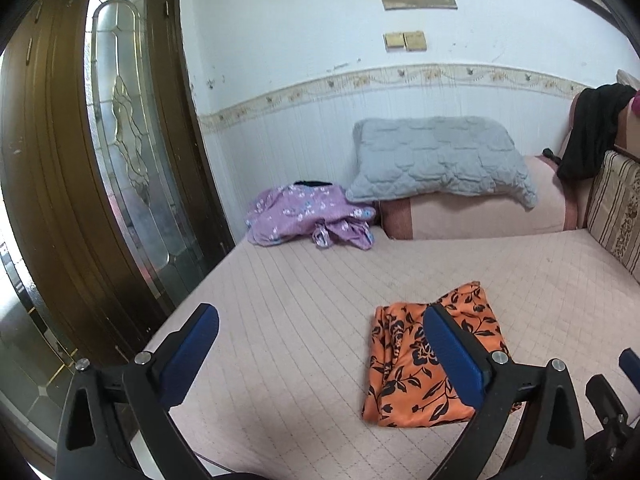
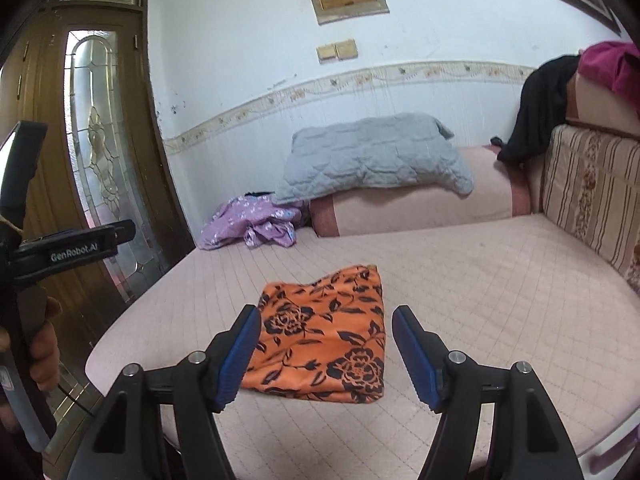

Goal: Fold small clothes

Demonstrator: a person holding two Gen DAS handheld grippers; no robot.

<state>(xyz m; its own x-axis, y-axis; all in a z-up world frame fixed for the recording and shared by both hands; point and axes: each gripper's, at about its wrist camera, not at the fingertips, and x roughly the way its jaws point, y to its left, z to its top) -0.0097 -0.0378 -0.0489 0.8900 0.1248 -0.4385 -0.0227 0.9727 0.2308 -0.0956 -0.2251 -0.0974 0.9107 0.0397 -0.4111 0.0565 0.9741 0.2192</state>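
Covering the seat: pink quilted bedspread (image 2: 460, 280).
Cloth: folded orange fabric with black flowers (image 2: 324, 340), lying flat mid-spread.
Left gripper (image 1: 320, 322): jaws wide apart, empty, above it.
Right gripper (image 2: 326, 326): jaws apart, empty.

Your orange cloth with black flowers (image 2: 324, 340) lies folded flat at lower centre of the frame, while the lilac floral garment (image 2: 248, 224) sits crumpled at left centre.

Both wrist cams hover near bed (image 1: 304, 320) edge, angled slightly down toward far wall (image 2: 248, 40); 2 views share orange cloth (image 2: 320, 344), grey pillow (image 1: 436, 156).
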